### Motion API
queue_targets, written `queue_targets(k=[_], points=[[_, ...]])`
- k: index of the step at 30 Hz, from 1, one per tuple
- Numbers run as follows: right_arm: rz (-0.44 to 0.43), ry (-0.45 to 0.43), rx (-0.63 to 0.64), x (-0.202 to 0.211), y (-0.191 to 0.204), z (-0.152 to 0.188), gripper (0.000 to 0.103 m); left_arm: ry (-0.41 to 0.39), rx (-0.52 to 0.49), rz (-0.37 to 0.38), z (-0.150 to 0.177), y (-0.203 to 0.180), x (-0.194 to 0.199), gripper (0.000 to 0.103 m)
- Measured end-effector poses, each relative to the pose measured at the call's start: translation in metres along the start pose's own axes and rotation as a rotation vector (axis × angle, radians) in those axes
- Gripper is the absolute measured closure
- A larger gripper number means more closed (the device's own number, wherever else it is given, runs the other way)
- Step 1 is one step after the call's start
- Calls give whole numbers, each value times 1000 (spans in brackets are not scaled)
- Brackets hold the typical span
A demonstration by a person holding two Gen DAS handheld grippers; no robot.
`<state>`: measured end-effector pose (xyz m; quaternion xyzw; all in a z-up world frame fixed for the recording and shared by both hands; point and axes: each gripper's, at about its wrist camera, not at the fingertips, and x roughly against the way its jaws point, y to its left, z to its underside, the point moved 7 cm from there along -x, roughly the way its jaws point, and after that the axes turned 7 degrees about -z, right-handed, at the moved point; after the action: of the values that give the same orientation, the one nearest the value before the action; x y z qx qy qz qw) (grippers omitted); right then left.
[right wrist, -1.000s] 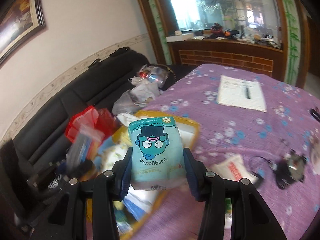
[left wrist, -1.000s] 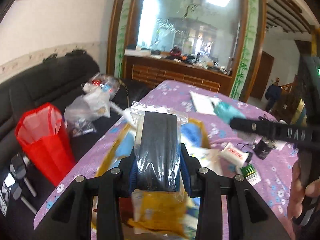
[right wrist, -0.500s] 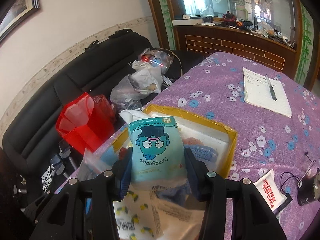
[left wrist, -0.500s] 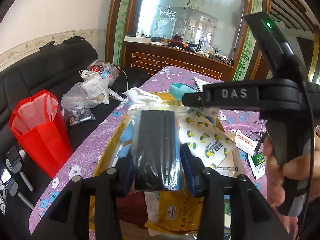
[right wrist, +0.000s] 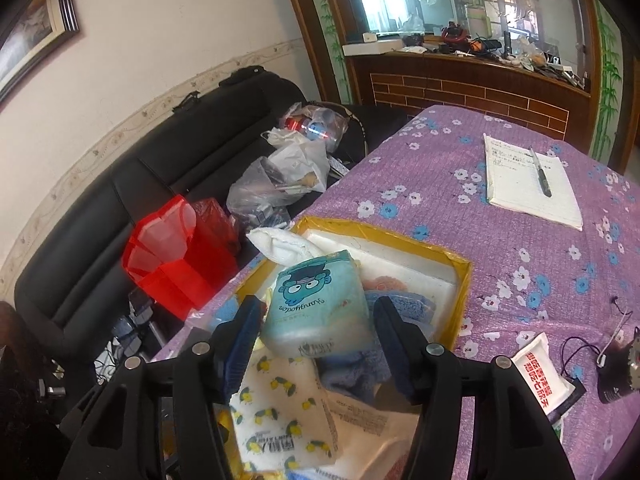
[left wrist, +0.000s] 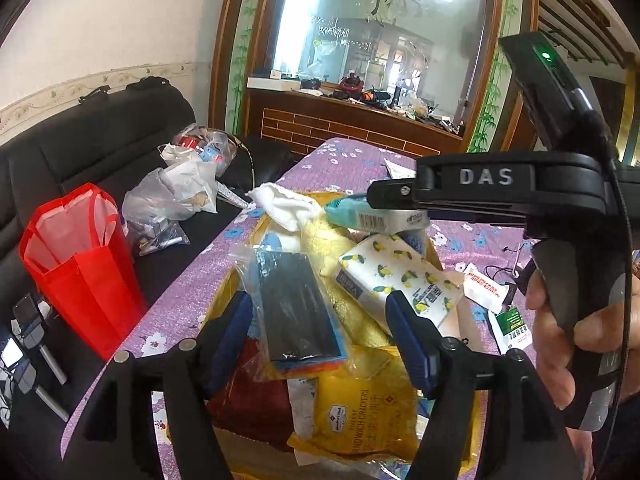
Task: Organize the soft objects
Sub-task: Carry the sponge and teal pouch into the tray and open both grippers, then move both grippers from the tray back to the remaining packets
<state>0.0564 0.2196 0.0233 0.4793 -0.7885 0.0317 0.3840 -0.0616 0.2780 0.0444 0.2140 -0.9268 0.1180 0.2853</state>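
Left wrist view, black pack: the bagged black pack (left wrist: 298, 308) lies tilted on the pile in the yellow-rimmed box (right wrist: 460, 264), between your left tool's (left wrist: 320, 336) jaws but free of both pads.
Left tool: your jaws are opening; nothing is gripped.
Teal tissue pack: the pack (right wrist: 320, 304) with the cartoon face rests on the blue towel (right wrist: 352, 372) in the same box, between the right tool's (right wrist: 316, 340) jaws.
Right tool: your jaws are opening too; the pads look clear of the pack's sides.
Handling: both packs look light and squashy, and their film wrap is probably slippery. Should you regrip, take them across the short sides at mid-length.
Neighbours: a lemon-print tissue pack (left wrist: 400, 280) and a yellow cracker bag (left wrist: 360, 408) crowd the box.
Tabletop: purple flowered cloth (right wrist: 460, 168), notepad (right wrist: 528, 184) well apart.
Beyond: a red bag (left wrist: 76, 268) stands beside the black sofa.
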Motion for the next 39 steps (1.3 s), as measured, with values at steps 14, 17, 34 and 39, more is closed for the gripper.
queue_targets(k=[14,17,34,39], points=[[-17,-69,-109,76,-45,33,37,-53,-47,20,-8,-37,37,32],[0,-71,-131,96,-66,46,37,-62,-82,37,-8,-58,46,31],[57,-78,-404,152,-225,136,35,157,-248,217,19,-207,17,23],[44,-135,-452,174,-238,134,35,325,-215,204,19,-228,-42,23]])
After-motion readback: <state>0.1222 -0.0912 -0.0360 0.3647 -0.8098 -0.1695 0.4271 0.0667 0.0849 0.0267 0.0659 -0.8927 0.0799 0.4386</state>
